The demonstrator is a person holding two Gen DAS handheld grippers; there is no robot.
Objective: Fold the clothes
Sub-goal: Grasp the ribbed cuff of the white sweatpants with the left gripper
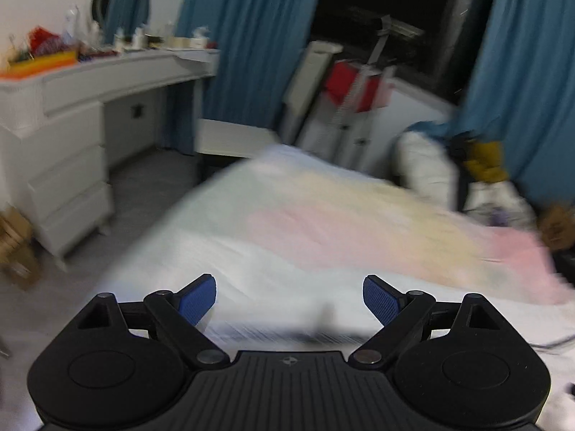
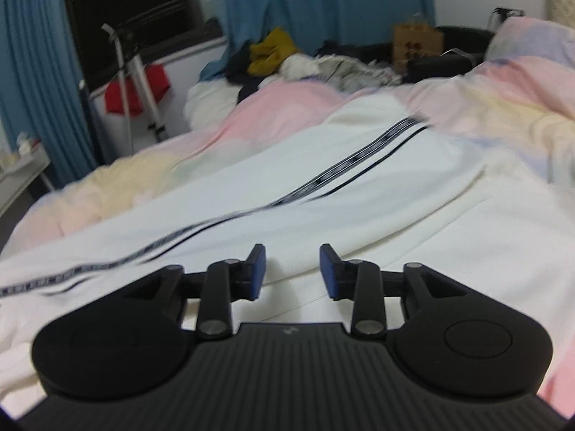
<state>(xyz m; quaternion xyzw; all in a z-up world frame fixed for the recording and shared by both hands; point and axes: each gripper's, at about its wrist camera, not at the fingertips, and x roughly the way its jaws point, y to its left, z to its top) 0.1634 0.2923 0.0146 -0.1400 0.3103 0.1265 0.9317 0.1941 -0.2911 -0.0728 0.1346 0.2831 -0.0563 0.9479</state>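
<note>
**Visitor:** What is laid out, and where?

**Onlooker:** A white garment (image 2: 287, 179) lies spread across a bed (image 2: 118, 179) that wears a pastel cover of pink, yellow and pale blue. A dark patterned stripe (image 2: 323, 179) with a thinner dark line beside it runs along the cloth, from the near left edge of the bed up toward its far side. The garment takes up the middle and near part of the bed, with loose folds on its right.

**Visitor:** And the two tools?

**Onlooker:** The right tongs (image 2: 293, 269) hang just over the white cloth near the bed's near edge, their blue pads (image 2: 259, 269) parted with only cloth showing in the gap; they pinch nothing. The left tongs (image 1: 289, 300) are spread much wider, blue pads (image 1: 199, 300) far apart, also gripping nothing. That view is badly smeared, so I can only make out white fabric (image 1: 258, 273) under them and the pastel cover beyond.

**Visitor:** What else is in the room?

**Onlooker:** At the bed's far edge sits a heap of other clothes (image 2: 287, 59), with a mustard-yellow piece (image 2: 271, 52) on top. Teal curtains (image 2: 323, 0) frame a dark window (image 2: 125, 7). A white table with drawers (image 1: 72, 143) stands off the bed's left side, crowded with small bottles and clutter. Something red (image 2: 138, 89) hangs by a white stand near the window
</note>
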